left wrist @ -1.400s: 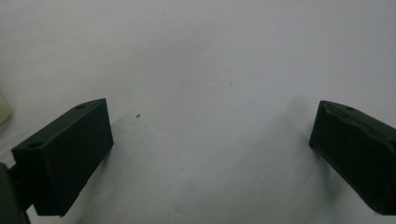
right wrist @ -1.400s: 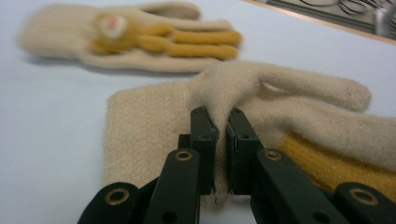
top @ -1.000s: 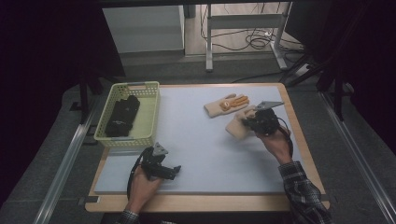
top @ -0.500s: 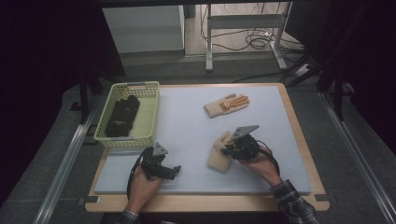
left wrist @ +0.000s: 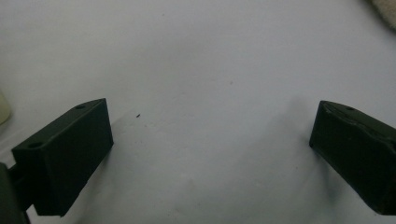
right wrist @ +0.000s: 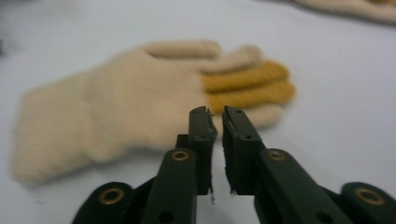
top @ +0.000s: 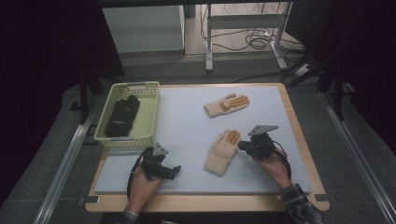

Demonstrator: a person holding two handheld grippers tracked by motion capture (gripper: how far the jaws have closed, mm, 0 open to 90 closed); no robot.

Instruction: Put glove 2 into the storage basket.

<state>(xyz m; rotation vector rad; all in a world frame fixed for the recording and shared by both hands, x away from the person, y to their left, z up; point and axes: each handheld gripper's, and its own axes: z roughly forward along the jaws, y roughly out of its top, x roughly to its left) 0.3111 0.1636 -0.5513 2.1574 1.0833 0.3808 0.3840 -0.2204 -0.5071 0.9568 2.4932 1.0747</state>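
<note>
Right gripper view has our right gripper (right wrist: 215, 114) with jaws nearly together and empty, just off the near glove (right wrist: 140, 102), which lies flat mid-mat; our left gripper (left wrist: 210, 140) gapes idle. Next, we judge, fetching the far glove (top: 226, 105) to pair them

The left hand (top: 142, 186) rests low near the table's front edge, holding the left gripper (top: 173, 171) level, its jaws spread wide apart with nothing between them. The right hand (top: 273, 163) holds the right gripper (top: 240, 146) pointing leftward, jaws having just been closing, now nearly together and empty.
</note>
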